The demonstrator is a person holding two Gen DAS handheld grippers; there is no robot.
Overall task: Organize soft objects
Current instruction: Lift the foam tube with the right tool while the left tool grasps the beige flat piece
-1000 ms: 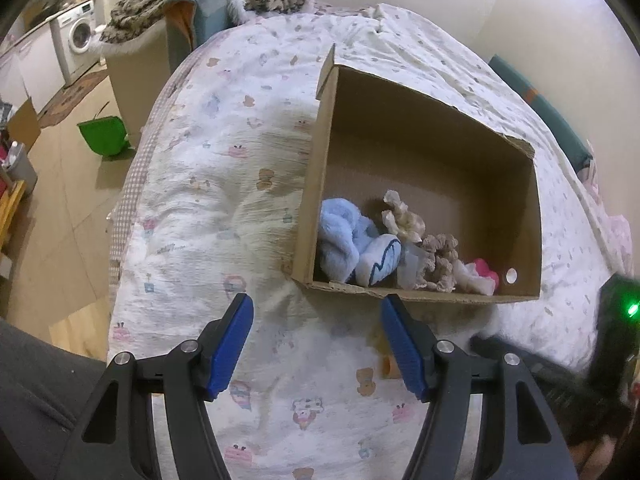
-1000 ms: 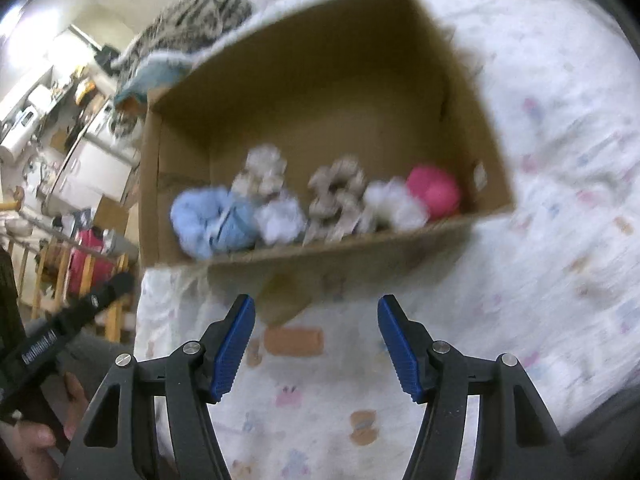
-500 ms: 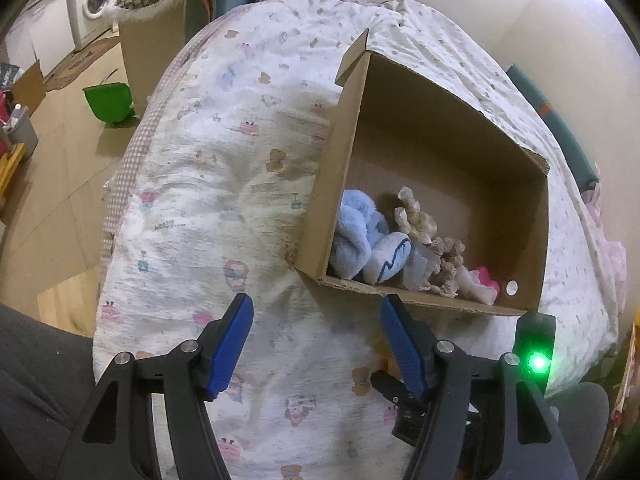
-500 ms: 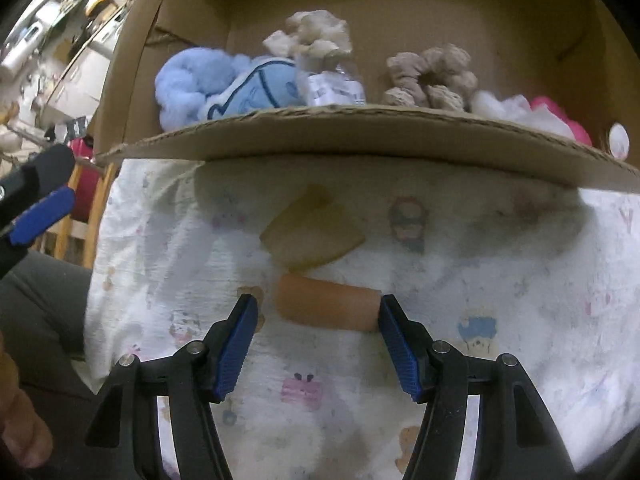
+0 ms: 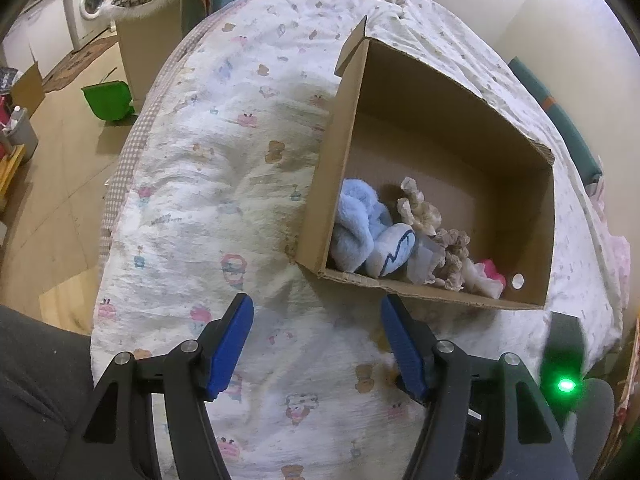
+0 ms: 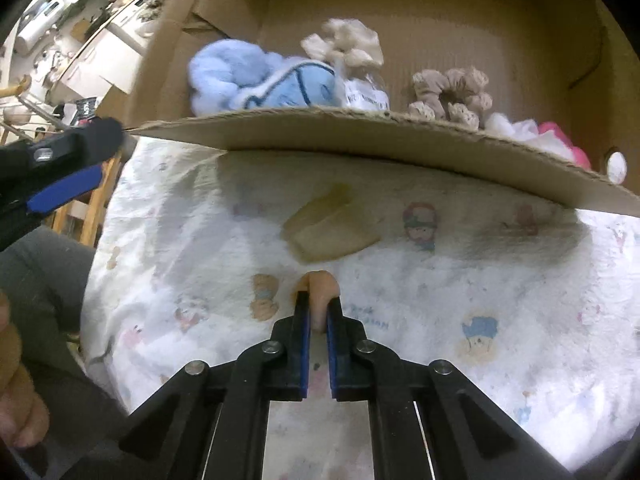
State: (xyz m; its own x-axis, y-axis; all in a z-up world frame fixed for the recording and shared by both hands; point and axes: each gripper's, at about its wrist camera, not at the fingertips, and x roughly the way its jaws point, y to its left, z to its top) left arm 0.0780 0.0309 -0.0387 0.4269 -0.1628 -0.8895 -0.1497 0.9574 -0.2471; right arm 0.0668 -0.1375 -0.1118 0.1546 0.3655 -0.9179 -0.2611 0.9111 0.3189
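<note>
Here, on the bed (image 5: 224,168) with its cartoon-print quilt, my right tongs (image 6: 318,312) are pinching a small peach-coloured soft piece (image 6: 322,288) — the blue pads have just been closing, and they are now pressing on it from both sides, squeezing it narrow so that only its rounded end is showing past the tips. It is sitting on the quilt just in front of the cardboard box (image 6: 360,136). Beside it, a little closer to the box wall, a flat yellowish soft piece (image 6: 330,230) is lying loose on the quilt, apart from the tongs.

My left tongs (image 5: 316,340) are hanging spread above the quilt with nothing between the pads, just short of the box's near left corner. In the right wrist view they are showing at the left edge, dark arms with one blue pad.

Inside the open box, the soft things are crowding along the near wall: a pale blue plush bundle (image 5: 360,228) at the left, a cream scrunchie (image 5: 418,208) just behind it, a beige scrunchie (image 5: 452,252) next along, then a white tuft (image 5: 486,282) and something bright pink (image 5: 494,272) toward the right corner — the far half of the box floor is lying bare.

Off the bed's left side, a green dustpan (image 5: 106,100) is resting on the wooden floor.
</note>
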